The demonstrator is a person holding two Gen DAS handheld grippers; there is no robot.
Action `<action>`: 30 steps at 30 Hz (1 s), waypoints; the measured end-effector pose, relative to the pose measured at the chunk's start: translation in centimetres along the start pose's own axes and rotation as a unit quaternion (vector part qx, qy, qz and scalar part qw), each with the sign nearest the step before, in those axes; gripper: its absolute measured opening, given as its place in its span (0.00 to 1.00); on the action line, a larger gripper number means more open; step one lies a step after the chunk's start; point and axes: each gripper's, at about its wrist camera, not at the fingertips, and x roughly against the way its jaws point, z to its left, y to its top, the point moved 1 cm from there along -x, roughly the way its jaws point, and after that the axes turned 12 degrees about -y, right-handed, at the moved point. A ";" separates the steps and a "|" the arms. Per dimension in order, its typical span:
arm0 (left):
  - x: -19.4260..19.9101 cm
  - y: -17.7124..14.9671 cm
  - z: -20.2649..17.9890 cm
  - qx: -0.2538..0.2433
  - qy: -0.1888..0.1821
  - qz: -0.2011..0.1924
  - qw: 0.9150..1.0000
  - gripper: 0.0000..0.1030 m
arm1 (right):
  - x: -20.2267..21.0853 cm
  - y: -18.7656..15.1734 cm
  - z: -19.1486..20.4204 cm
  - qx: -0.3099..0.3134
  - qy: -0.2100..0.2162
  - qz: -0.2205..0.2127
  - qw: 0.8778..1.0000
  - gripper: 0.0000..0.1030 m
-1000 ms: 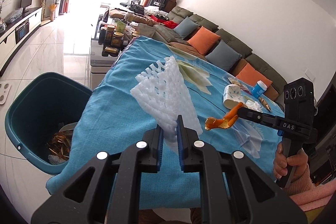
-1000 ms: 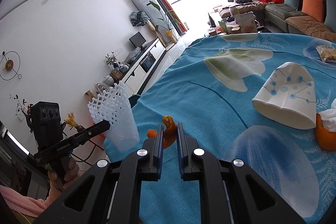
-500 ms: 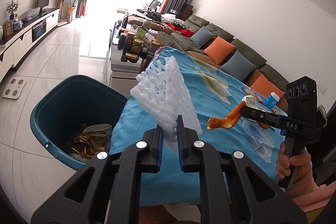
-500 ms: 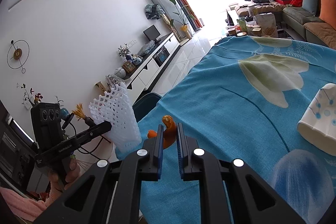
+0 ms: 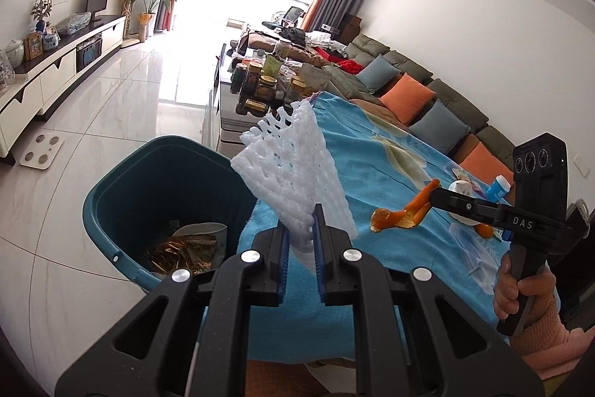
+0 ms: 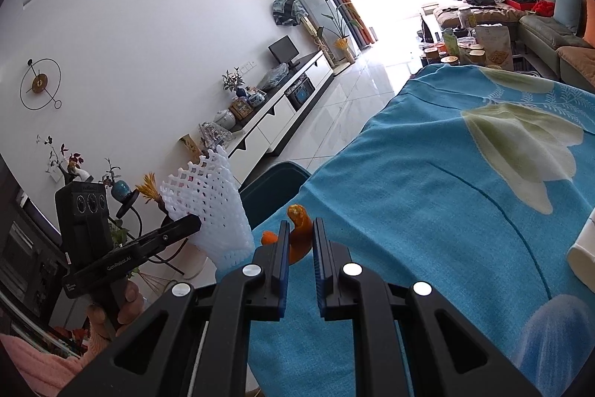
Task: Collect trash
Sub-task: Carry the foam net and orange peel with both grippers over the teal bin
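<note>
Now I see left gripper [image 5: 299,237] swung off surface [image 6: 465,211], teal bin [image 5: 122,196] nearer below; jaws clenched on foam fruit net [image 5: 293,173]. Right gripper [image 6: 299,248] pinches orange peel [image 6: 297,233]. Drop looks next.

Black tongs [image 5: 299,240] with blue pads [image 5: 319,240], silver screws, "DAS" lettering; pink sleeve [image 5: 550,341], bare hand [image 5: 520,289].
</note>
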 end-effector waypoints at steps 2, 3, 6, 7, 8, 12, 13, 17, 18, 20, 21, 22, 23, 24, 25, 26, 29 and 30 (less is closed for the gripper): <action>0.2 0.1 0.2 0.000 0.004 -0.002 1.000 0.12 | -0.3 0.1 0.3 0.004 0.003 0.002 1.000 0.10; 0.2 0.1 0.3 0.000 0.006 -0.003 1.000 0.12 | -0.5 0.2 0.5 0.005 0.005 0.003 1.000 0.10; 0.6 0.1 0.6 -0.001 0.014 -0.005 1.000 0.12 | -1.0 0.5 1.1 0.011 0.009 0.005 1.000 0.10; 0.7 0.2 0.7 0.000 0.016 -0.006 1.000 0.12 | -1.1 0.5 1.3 0.013 0.010 0.006 1.000 0.10; 0.8 0.2 0.8 0.000 0.018 -0.006 1.000 0.12 | -1.3 0.6 1.5 0.014 0.012 0.008 1.000 0.10; 1.2 0.2 1.1 0.002 0.026 -0.010 1.000 0.12 | -2.0 0.8 2.2 0.020 0.017 0.013 1.000 0.10; 1.3 0.3 1.1 0.003 0.028 -0.011 1.000 0.12 | -2.3 0.9 2.5 0.021 0.017 0.014 1.000 0.10; 1.5 0.4 1.5 0.003 0.041 -0.014 0.999 0.12 | -3.0 1.3 3.0 0.023 0.023 0.018 0.999 0.10; 1.5 0.4 1.6 0.004 0.045 -0.015 0.999 0.12 | -3.2 1.5 3.2 0.023 0.024 0.018 0.999 0.10; 1.6 0.5 2.1 0.008 0.050 -0.016 0.999 0.12 | -3.7 1.7 3.6 0.026 0.026 0.020 0.999 0.10; 1.6 0.5 2.4 0.010 0.053 -0.017 0.998 0.12 | -4.0 1.8 3.8 0.027 0.027 0.022 0.999 0.10; 1.6 0.5 2.7 0.013 0.056 -0.017 0.998 0.12 | -4.3 2.0 4.1 0.028 0.029 0.025 0.999 0.10; 1.6 0.6 2.9 0.015 0.060 -0.017 0.998 0.12 | -4.6 2.0 4.3 0.029 0.031 0.027 0.999 0.10; 1.6 0.6 3.3 0.018 0.064 -0.018 0.998 0.12 | -4.9 2.2 4.5 0.031 0.032 0.028 0.999 0.10; 1.6 0.6 3.6 0.022 0.066 -0.017 0.997 0.12 | -5.1 2.2 4.7 0.033 0.033 0.029 0.999 0.10; 1.5 0.6 3.9 0.024 0.068 -0.016 0.997 0.12 | -5.4 2.4 5.0 0.035 0.032 0.029 0.998 0.10; 1.2 0.6 4.7 0.029 0.079 -0.013 0.996 0.12 | -6.2 2.8 5.5 0.039 0.031 0.033 0.998 0.10; 1.1 0.6 4.9 0.031 0.082 -0.011 0.996 0.12 | -6.6 2.9 5.8 0.041 0.029 0.035 0.998 0.10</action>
